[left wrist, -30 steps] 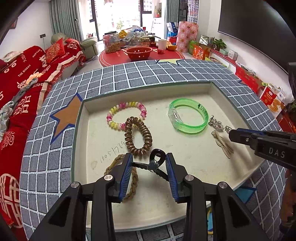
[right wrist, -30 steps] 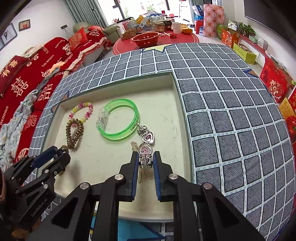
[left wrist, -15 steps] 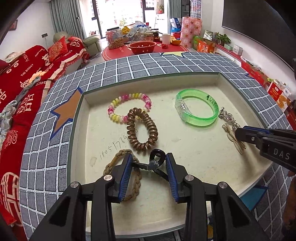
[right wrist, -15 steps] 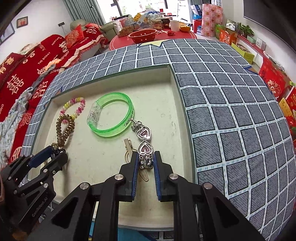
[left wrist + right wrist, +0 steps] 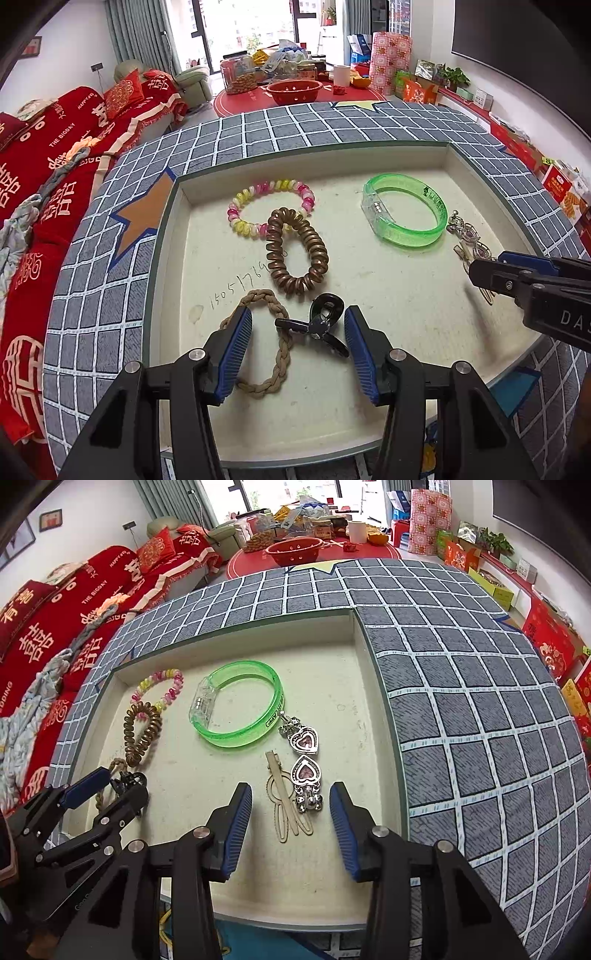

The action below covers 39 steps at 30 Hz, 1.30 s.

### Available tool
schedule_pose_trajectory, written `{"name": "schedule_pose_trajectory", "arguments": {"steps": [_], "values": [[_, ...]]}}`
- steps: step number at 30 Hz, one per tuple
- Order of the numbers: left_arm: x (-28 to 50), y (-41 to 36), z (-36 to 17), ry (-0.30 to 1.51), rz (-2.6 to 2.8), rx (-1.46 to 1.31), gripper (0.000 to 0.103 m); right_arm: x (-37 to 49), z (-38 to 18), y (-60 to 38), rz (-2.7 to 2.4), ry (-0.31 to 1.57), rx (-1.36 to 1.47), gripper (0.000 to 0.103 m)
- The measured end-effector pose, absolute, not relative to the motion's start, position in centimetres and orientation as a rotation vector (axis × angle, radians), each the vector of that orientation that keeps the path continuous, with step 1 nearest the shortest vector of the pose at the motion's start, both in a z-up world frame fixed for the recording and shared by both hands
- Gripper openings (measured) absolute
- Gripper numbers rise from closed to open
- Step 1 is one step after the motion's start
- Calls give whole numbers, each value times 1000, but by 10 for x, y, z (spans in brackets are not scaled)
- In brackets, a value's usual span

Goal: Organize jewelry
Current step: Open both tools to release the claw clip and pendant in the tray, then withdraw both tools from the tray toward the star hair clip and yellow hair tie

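Observation:
A cream tray [image 5: 406,314] sunk in a grey checked surface holds the jewelry. My left gripper [image 5: 298,328] is open around a black hair claw [image 5: 321,325] that lies on the tray beside a tan braided band [image 5: 273,343]. My right gripper [image 5: 290,806] is open around the lower end of a silver heart earring [image 5: 306,771], next to a cream hair clip [image 5: 284,801]. A green bangle [image 5: 236,709], a brown spiral hair tie [image 5: 297,254] and a pink-yellow bead bracelet [image 5: 271,206] lie farther back.
The tray's raised walls [image 5: 373,672] bound the work area. A red sofa [image 5: 44,147] stands at the left. A round red table [image 5: 295,96] with a red bowl and jars stands beyond the checked surface. Boxes line the right wall.
Both grippers have opened. The left one has let go of the black hair claw and the right one has let go of the heart earring; both now lie on the tray.

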<state>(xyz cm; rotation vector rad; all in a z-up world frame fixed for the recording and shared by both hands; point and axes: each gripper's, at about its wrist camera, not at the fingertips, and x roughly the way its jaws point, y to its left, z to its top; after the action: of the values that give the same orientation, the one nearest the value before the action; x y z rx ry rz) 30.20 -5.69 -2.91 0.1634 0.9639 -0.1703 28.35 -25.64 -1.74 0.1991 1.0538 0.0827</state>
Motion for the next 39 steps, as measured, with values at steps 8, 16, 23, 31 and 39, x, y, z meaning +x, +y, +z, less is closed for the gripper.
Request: {"name": "schedule_pose_trajectory", "arguments": {"steps": [8, 16, 23, 31, 39], "values": [[300, -56, -21, 949, -172, 163, 65, 282, -11, -267, 128, 1032, 303, 68], [298, -51, -14, 934, -158, 136, 97, 277, 3, -275, 174, 987, 391, 78], [289, -49, 5, 880, -165, 137, 103, 268, 22, -271, 209, 949, 392, 80], [273, -46, 24, 843, -173, 130, 103, 245, 40, -274, 229, 910, 430, 84], [246, -40, 33, 829, -195, 110, 103, 214, 51, -278, 206, 846, 436, 103]]}}
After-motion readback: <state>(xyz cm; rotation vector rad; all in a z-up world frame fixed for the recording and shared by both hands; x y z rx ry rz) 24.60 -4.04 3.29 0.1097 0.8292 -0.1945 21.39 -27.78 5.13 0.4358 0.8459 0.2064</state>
